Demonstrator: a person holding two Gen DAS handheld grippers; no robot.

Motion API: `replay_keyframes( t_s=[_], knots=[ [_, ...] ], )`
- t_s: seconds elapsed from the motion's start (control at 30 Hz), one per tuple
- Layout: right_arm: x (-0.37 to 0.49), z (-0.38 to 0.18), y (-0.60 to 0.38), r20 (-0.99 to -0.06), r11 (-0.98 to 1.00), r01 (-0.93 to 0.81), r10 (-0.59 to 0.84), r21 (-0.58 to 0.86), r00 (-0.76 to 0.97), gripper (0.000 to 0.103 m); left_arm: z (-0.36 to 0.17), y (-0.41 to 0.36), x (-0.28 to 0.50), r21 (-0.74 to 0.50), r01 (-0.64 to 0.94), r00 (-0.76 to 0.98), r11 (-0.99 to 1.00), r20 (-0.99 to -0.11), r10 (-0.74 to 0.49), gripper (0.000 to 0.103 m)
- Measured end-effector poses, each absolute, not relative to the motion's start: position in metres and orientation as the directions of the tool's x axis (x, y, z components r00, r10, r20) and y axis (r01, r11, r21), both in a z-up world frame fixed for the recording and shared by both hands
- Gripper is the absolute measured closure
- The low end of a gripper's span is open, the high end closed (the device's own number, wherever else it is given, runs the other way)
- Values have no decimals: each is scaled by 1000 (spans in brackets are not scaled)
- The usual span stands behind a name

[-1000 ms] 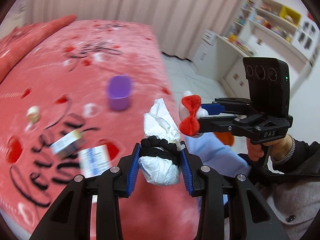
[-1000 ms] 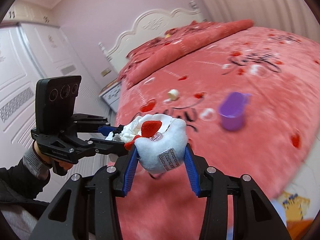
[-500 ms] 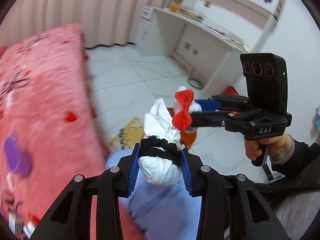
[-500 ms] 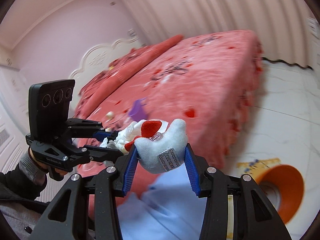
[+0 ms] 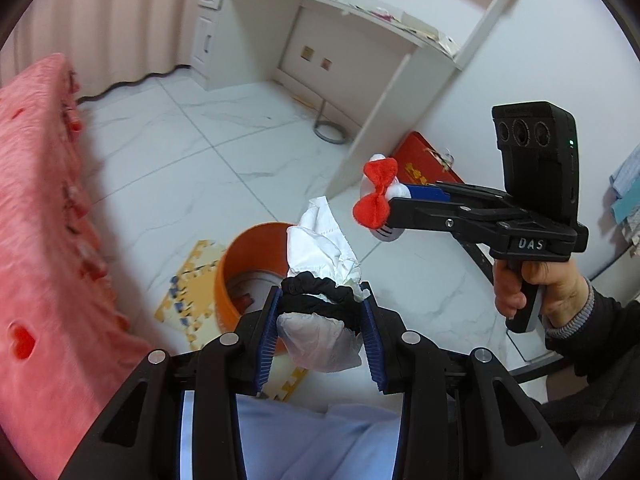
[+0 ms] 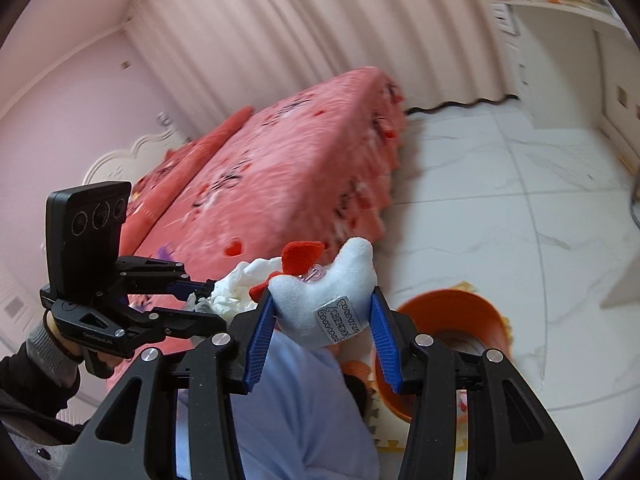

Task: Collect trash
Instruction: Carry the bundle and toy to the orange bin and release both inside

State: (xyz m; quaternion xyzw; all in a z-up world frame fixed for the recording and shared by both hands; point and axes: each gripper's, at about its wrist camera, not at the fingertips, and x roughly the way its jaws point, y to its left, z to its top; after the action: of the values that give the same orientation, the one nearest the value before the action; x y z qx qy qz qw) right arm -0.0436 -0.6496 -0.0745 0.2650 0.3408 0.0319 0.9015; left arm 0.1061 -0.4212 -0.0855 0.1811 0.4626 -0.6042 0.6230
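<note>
My left gripper (image 5: 320, 332) is shut on a white tissue wad (image 5: 320, 240) ringed by a black hair tie (image 5: 320, 300). My right gripper (image 6: 322, 320) is shut on a small white plush toy (image 6: 324, 300) with a red bow (image 6: 300, 254); it also shows in the left wrist view (image 5: 380, 200). An orange trash bin (image 5: 248, 268) stands on the floor just beyond and below the tissue, and shows low right in the right wrist view (image 6: 452, 320). The left gripper and its tissue (image 6: 236, 292) sit left of the plush.
The pink bed (image 5: 36, 220) fills the left side. A foam puzzle mat (image 5: 192, 276) lies under the bin on the white tile floor (image 5: 192, 148). A white desk (image 5: 340, 28) and a red box (image 5: 424, 164) stand at the far right.
Both grippers have swung away from the bed toward the floor, each still holding its load. The orange bin has come into view below them.
</note>
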Motion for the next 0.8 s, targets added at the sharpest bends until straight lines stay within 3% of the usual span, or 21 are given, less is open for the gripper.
replay_keyframes(
  t_s=[0.27, 0.33, 0.4, 0.8],
  knots=[
    [-50, -104, -686, -628, 833, 210, 195, 511, 753, 52, -106, -456, 105, -329, 925, -183, 188, -822, -539, 63],
    [-49, -112, -692, -643, 829, 239, 177, 505, 745, 44, -111, -464, 107, -310, 931, -167, 193, -831, -531, 42],
    [-47, -120, -699, -655, 817, 268, 167, 510, 737, 38, -116, -471, 108, -304, 930, -158, 205, -838, -522, 31],
    [-41, -124, -696, -658, 814, 263, 182, 518, 731, 36, -123, -473, 110, -313, 921, -165, 232, -852, -496, 31]
  ],
)
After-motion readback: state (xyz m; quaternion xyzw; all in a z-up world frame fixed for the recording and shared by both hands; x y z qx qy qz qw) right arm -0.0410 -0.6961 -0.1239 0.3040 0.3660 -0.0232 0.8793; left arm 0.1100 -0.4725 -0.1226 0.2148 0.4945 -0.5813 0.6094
